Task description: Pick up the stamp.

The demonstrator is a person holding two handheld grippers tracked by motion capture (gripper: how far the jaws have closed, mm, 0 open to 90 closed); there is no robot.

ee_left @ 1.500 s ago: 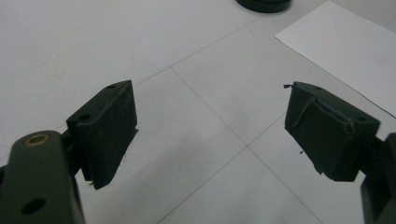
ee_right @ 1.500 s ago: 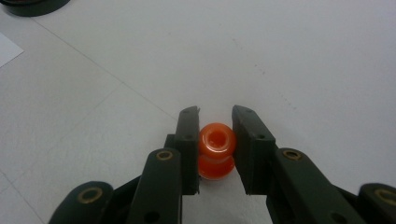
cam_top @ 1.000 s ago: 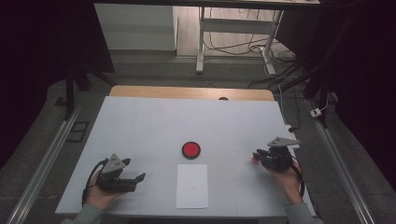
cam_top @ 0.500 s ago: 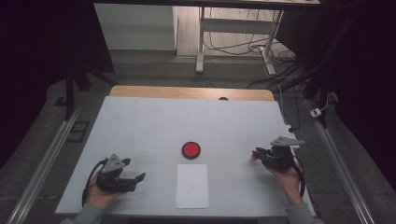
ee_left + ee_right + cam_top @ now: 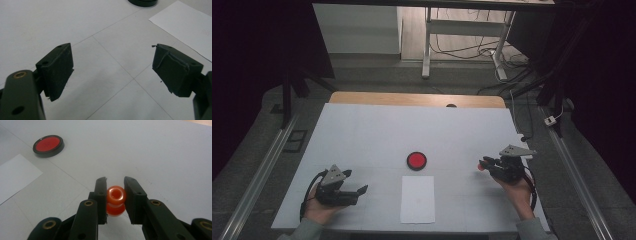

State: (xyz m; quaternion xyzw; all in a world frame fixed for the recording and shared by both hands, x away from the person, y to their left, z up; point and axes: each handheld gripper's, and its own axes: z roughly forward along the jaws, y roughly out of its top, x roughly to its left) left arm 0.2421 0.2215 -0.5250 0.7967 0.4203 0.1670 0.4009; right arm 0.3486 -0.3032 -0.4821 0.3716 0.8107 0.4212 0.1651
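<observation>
My right gripper (image 5: 115,185) is shut on a small orange-red bead-like piece (image 5: 115,199) with a hole in its top, held between the two jaws just above the white table. In the high view that right gripper (image 5: 484,163) is at the right of the table, the piece (image 5: 481,167) at its tip. A round red disc with a black rim (image 5: 416,160) (image 5: 48,145) lies at the table's centre. A white sheet of paper (image 5: 417,199) (image 5: 186,27) lies in front of it. My left gripper (image 5: 360,190) (image 5: 112,67) rests low at the front left, jaws wide apart with nothing between them.
The white table top (image 5: 377,130) has a wooden strip (image 5: 412,99) along its far edge. Metal rails (image 5: 259,175) run along both sides, and a desk frame with cables (image 5: 472,45) stands beyond the table.
The right gripper has drifted slightly lower and nearer the front edge with the orange piece in it. The left gripper has barely moved.
</observation>
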